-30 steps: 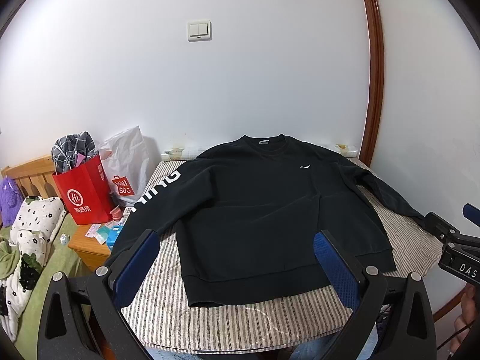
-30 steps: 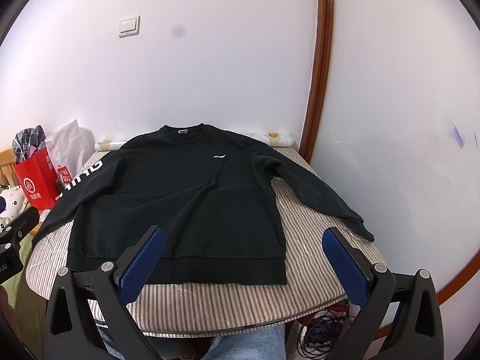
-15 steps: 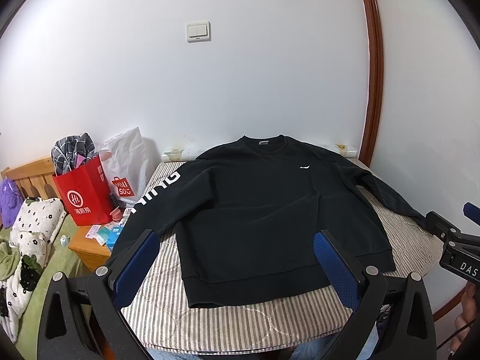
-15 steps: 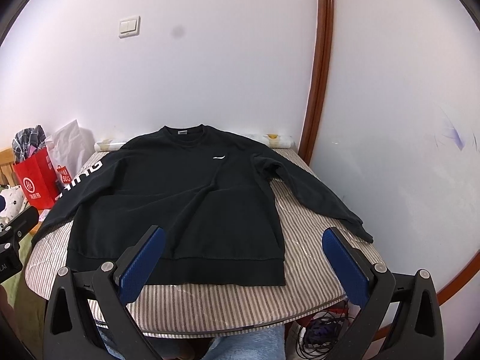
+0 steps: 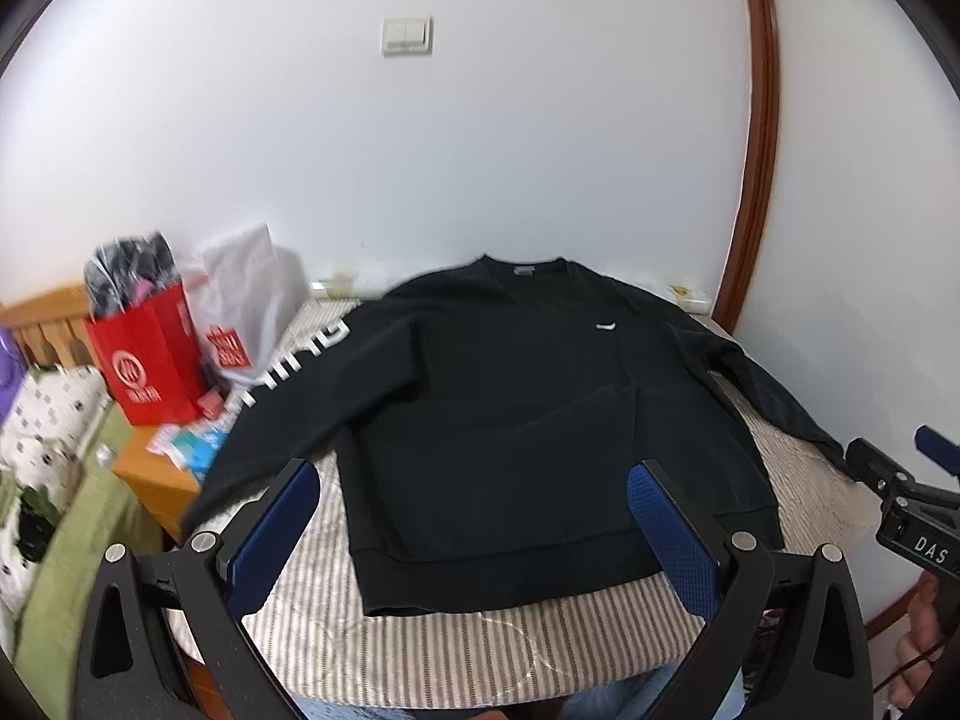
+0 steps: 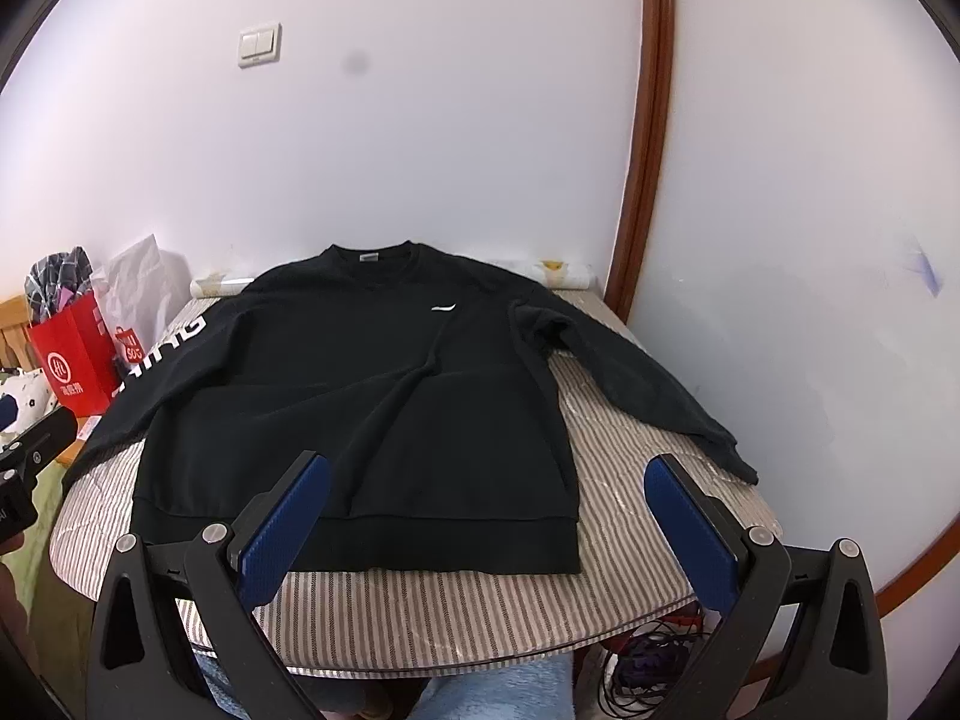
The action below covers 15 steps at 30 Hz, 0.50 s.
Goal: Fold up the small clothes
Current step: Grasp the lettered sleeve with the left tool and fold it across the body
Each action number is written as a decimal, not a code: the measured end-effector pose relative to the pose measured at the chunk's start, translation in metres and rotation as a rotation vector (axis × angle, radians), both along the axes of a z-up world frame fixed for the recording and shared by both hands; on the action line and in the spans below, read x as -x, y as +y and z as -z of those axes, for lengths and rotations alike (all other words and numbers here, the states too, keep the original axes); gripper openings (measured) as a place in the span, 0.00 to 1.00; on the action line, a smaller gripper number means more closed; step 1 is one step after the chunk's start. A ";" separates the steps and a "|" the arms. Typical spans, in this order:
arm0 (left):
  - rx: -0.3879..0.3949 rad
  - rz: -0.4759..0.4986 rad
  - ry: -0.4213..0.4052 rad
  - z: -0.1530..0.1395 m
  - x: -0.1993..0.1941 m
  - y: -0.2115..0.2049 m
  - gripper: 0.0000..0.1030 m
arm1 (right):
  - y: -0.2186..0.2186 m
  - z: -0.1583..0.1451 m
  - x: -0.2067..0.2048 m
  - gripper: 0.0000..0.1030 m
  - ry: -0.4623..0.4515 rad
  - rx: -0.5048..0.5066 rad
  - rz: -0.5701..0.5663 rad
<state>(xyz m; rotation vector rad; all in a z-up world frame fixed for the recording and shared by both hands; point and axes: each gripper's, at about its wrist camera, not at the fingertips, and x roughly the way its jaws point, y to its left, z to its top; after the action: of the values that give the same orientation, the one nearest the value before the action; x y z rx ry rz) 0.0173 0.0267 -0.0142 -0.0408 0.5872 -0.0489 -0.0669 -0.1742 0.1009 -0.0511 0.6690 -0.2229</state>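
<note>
A black long-sleeved sweatshirt lies spread flat, front up, on a striped table, collar toward the wall. It also shows in the right wrist view on the same table. Its left sleeve carries white lettering; its right sleeve runs out toward the table's right edge. My left gripper is open and empty, held above the near hem. My right gripper is open and empty, above the hem's right part.
A red paper bag and a white plastic bag stand on a small wooden stand left of the table. A bed with a spotted pillow lies further left. White walls close in behind and to the right. Cables lie under the table.
The left wrist view has shifted a little and is now slightly blurred from motion. The right gripper has barely moved. The sweatshirt lies as before.
</note>
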 end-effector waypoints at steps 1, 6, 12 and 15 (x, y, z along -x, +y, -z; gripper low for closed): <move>0.013 -0.001 0.008 0.003 -0.004 0.004 1.00 | 0.001 0.004 -0.004 1.00 0.002 0.006 -0.003; 0.090 -0.024 0.116 0.045 -0.037 0.029 1.00 | 0.004 0.027 -0.027 1.00 0.064 -0.006 -0.059; 0.220 -0.112 0.243 0.107 -0.073 0.075 0.98 | 0.008 0.058 -0.064 1.00 0.122 0.002 -0.042; 0.284 -0.171 0.261 0.127 -0.083 0.105 0.95 | 0.007 0.077 -0.083 1.00 0.123 -0.047 -0.068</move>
<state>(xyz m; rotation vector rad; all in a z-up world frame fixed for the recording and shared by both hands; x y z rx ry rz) 0.1003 0.1317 -0.1415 -0.3779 0.8318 0.0406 0.0160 -0.1670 0.0237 -0.0431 0.7934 -0.1395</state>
